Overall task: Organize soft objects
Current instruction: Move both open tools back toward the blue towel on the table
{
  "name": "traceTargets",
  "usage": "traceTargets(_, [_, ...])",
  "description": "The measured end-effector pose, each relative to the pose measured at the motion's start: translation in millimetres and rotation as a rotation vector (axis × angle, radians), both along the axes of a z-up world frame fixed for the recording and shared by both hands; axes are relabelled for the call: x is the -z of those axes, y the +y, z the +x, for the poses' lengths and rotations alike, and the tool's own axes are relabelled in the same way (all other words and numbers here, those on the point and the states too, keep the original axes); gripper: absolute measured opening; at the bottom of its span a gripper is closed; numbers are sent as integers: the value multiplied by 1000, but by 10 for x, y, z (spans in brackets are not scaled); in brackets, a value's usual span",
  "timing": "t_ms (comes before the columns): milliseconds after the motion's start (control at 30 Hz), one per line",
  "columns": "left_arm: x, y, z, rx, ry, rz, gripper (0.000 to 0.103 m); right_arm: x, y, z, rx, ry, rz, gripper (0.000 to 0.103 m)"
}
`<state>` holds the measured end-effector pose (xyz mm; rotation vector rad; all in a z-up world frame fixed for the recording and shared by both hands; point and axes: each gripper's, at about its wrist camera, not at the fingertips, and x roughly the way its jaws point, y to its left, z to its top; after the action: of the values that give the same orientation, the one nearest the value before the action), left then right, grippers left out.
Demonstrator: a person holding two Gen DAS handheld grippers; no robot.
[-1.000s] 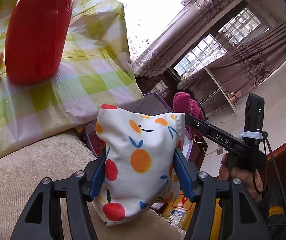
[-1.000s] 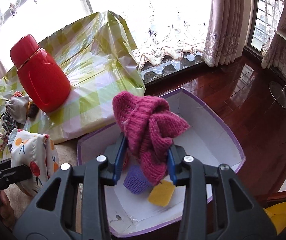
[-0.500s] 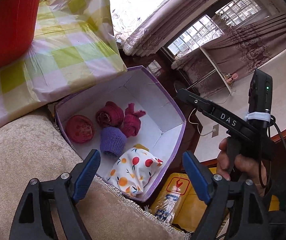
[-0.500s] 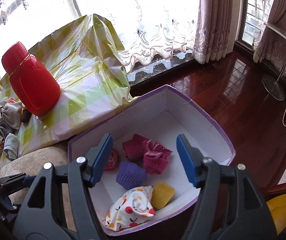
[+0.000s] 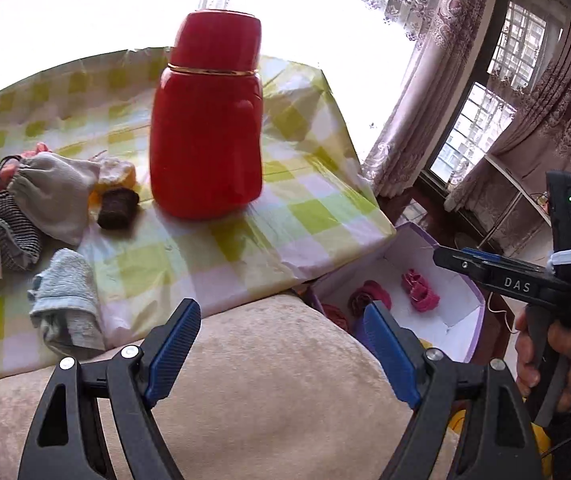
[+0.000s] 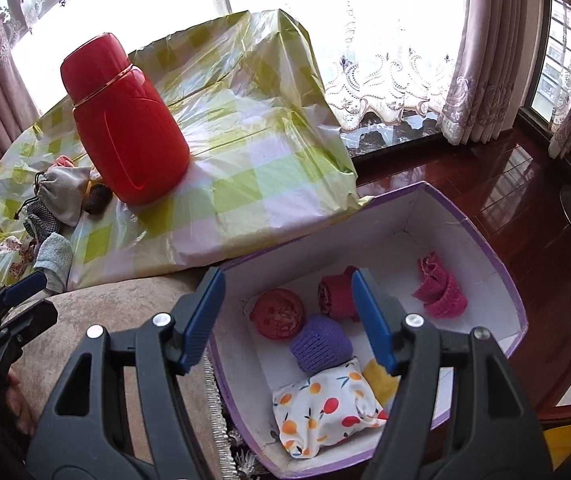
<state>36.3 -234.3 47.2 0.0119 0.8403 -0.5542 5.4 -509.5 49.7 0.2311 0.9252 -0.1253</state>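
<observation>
A purple-edged white box holds several soft items: the fruit-print pouch, a pink knit piece, a purple knit cup, a red round piece and a yellow pad. My right gripper hangs open over the box's near left corner, nothing between its pads. My left gripper is open and empty above the beige cushion, facing the checked table. There lie a grey drawstring pouch, a striped pouch, a pale blue towel and a brown knit cup.
A big red flask stands on the checked plastic cloth, right beside the loose soft items. The box sits low between table and cushion. Dark wooden floor and curtains lie beyond; a hand holds the right gripper.
Both grippers let go: the fruit-print pouch and the pink knit piece now lie in the box. The left gripper swung away from the box toward the table; the right shifted left over the box.
</observation>
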Motion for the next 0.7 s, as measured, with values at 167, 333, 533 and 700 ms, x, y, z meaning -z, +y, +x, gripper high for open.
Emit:
traceTargets(167, [-59,701,82,-207,-59,44,85,-113,533,126,-154,-50,-20,69])
traceTargets(333, [-15,1337,129,-352,-33,27,84,-168,1061,294,-305,-77,-48,69])
traceTargets(533, [48,1838,182,-466,-16,27,84,-168,1620,530,-438,-85,-70,69])
traceTargets(700, [118,2192,292,-547,26,5,84,-151,2028,769,-536,-101,-92,70])
